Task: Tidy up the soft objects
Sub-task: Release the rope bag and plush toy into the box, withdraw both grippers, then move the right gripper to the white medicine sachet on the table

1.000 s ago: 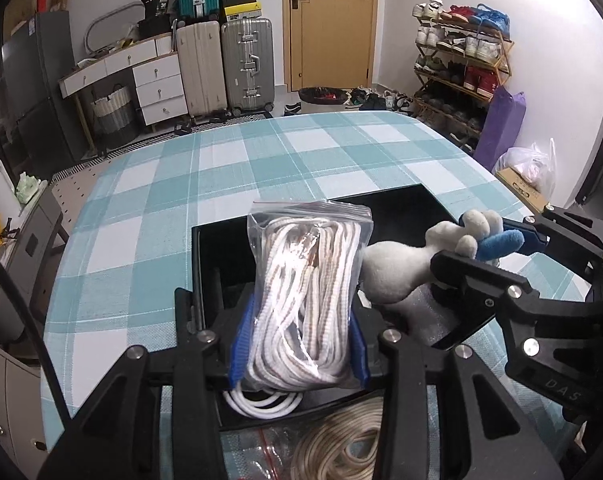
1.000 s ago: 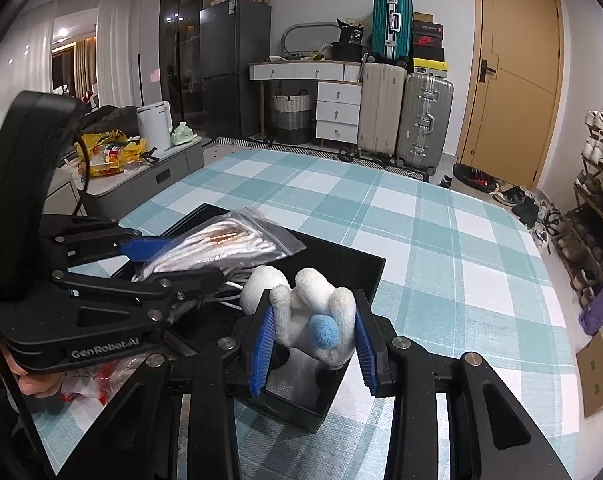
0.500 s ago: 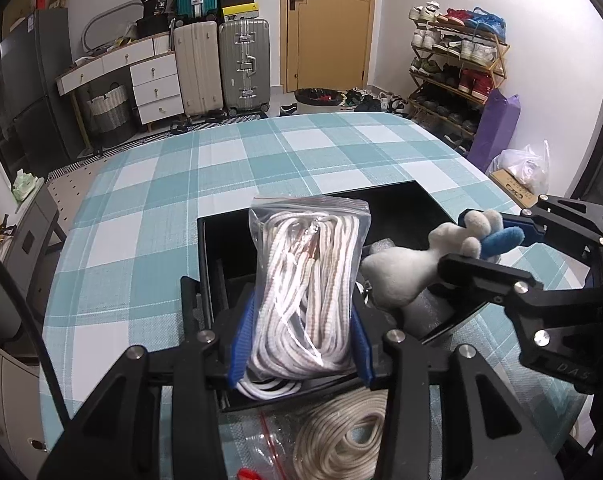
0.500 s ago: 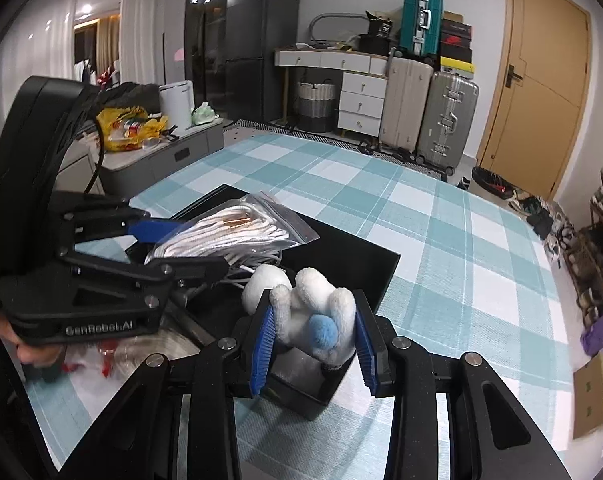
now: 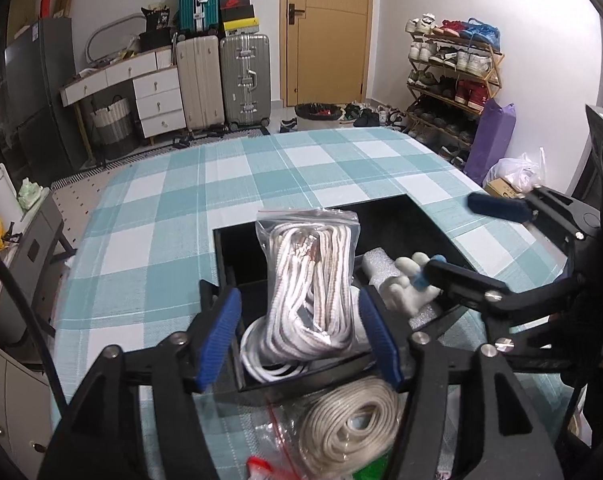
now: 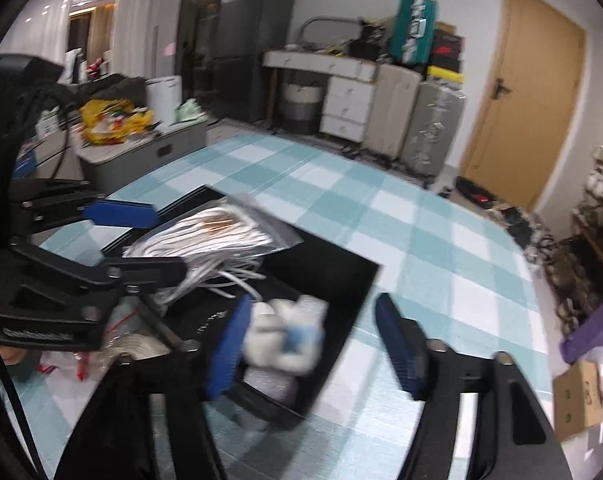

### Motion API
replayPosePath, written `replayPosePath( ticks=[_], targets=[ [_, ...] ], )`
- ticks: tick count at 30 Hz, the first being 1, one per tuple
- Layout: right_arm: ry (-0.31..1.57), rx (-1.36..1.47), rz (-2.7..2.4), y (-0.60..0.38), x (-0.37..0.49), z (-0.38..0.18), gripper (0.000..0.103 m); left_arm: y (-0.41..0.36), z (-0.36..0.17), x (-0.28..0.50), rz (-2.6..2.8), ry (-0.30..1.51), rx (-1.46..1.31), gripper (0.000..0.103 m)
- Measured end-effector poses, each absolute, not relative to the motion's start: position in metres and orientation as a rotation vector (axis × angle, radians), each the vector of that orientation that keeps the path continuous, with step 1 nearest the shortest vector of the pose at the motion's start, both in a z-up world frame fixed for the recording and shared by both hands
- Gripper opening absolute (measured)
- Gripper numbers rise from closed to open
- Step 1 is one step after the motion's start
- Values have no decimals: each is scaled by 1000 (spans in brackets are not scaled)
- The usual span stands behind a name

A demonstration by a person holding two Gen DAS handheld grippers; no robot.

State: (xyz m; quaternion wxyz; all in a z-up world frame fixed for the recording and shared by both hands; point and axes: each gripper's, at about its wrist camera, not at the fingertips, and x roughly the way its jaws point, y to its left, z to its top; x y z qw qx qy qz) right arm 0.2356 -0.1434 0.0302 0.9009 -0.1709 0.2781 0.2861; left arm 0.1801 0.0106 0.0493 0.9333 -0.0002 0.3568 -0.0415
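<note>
A clear bag of white rope stands in the black box, between the spread fingers of my left gripper, which is open. A white plush toy with a blue tip lies in the box's right part. My right gripper is open; the plush rests in the box by its left finger. The rope bag also shows in the blurred right wrist view.
A bagged coil of beige cord lies on the checked tablecloth in front of the box. The right gripper reaches in from the right. Suitcases, drawers and a shoe rack stand beyond the table.
Both grippers have opened. The rope bag and the plush toy were let go and now sit in the black box. The right gripper is moving, its view blurred.
</note>
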Motion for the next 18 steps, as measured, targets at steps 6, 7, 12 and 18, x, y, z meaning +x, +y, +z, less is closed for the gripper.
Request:
replayPosePath(
  ticks=[6, 7, 12, 18],
  targets=[
    [563, -231, 554, -174, 219, 44, 102, 16, 62, 154, -62, 666, -12, 98],
    [562, -209, 556, -179, 215, 46, 102, 17, 63, 150, -60, 662, -10, 101],
    [589, -106, 598, -198, 193, 50, 102, 20, 64, 126, -25, 643, 11, 103],
    [608, -116, 609, -206, 164, 43, 102, 25, 57, 100, -10, 637, -5, 103]
  ],
)
